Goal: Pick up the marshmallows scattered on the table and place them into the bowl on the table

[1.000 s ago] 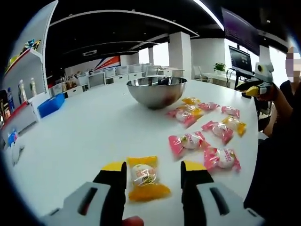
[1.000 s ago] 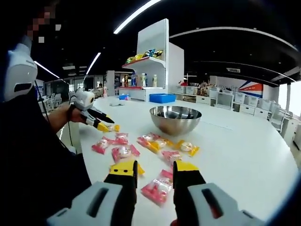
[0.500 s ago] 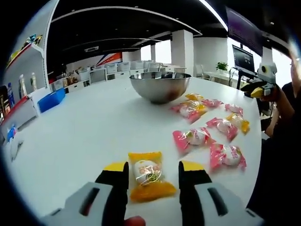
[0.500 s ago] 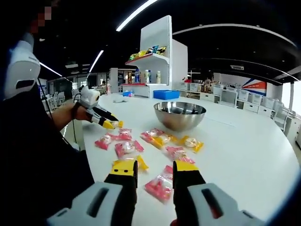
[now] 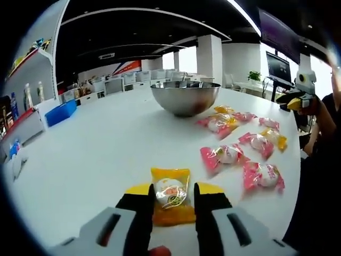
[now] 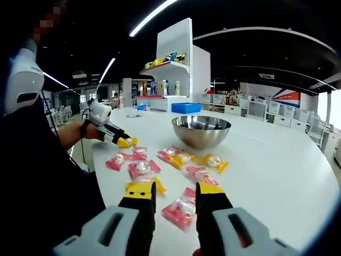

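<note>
A steel bowl (image 5: 185, 98) (image 6: 201, 130) stands upright on the white table (image 5: 106, 149). My left gripper (image 5: 173, 188) is shut on a yellow-wrapped marshmallow (image 5: 170, 196) lying on the table; both jaws press the packet's sides. Several pink and yellow marshmallow packets (image 5: 222, 156) lie between it and the bowl. My right gripper (image 6: 175, 186) stands open just above a pink marshmallow packet (image 6: 178, 212), with a yellow packet (image 6: 158, 186) beside its left jaw. The left gripper (image 6: 125, 142) appears at the left of the right gripper view, and the right gripper (image 5: 294, 102) at the far right of the left gripper view.
A blue bin (image 5: 58, 114) (image 6: 185, 110) and a white shelf with bottles (image 6: 165, 88) stand past the table's far side. The person's dark sleeve (image 6: 42, 176) fills the left of the right gripper view. The table edge (image 6: 101, 176) runs close to the packets.
My left gripper's jaws have narrowed onto the yellow marshmallow, which now sits tight between them. The right gripper stays open over the pink packet with little shift.
</note>
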The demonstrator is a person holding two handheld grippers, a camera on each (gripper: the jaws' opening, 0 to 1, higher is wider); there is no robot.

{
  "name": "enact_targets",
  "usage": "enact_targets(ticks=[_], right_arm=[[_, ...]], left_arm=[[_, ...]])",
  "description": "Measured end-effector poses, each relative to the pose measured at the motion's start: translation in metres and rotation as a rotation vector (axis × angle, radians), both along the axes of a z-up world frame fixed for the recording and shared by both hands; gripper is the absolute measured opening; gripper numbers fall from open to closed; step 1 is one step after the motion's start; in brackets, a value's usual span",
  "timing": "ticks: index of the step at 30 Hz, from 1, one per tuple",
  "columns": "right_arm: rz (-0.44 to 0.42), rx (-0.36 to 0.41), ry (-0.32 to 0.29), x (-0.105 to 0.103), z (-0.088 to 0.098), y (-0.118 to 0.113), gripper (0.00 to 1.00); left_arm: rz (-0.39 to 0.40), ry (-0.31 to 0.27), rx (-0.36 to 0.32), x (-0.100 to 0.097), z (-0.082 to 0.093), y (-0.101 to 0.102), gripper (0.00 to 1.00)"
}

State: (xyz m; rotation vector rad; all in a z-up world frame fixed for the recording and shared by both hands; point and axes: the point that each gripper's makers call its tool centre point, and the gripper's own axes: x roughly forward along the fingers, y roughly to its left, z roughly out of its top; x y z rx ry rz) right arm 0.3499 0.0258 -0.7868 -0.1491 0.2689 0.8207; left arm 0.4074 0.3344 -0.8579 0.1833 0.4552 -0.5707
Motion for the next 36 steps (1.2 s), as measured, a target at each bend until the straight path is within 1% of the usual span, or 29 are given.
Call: enact_targets(ticks=[4, 9, 13, 19, 24, 28, 36], right_arm=[[0.004, -0.003, 0.003, -0.001, -0.002, 0.001, 0.29], [0.005, -0.004, 0.008, 0.0, -0.004, 0.0, 0.29], [0.003, -0.004, 0.008, 0.001, -0.004, 0.0, 0.29], [0.004, -0.007, 0.006, 0.001, -0.003, -0.001, 0.29], [0.006, -0.01, 0.01, 0.0, -0.005, -0.001, 0.28], [0.006, -0.011, 0.014, 0.0, -0.007, -0.001, 0.28], [0.005, -0.009, 0.019, -0.001, -0.009, -0.002, 0.28]], left_arm=[[-0.006, -0.004, -0.004, 0.001, 0.001, 0.0, 0.27], [-0.012, -0.012, -0.028, 0.002, 0.005, -0.002, 0.25], [-0.009, -0.022, -0.024, 0.003, 0.008, -0.002, 0.24], [-0.012, -0.025, -0.04, 0.004, 0.011, -0.003, 0.24], [-0.025, -0.03, -0.031, 0.007, 0.015, -0.007, 0.24], [-0.04, -0.049, -0.021, 0.013, 0.024, -0.011, 0.24], [-0.09, -0.098, -0.006, 0.031, 0.05, -0.027, 0.24]])
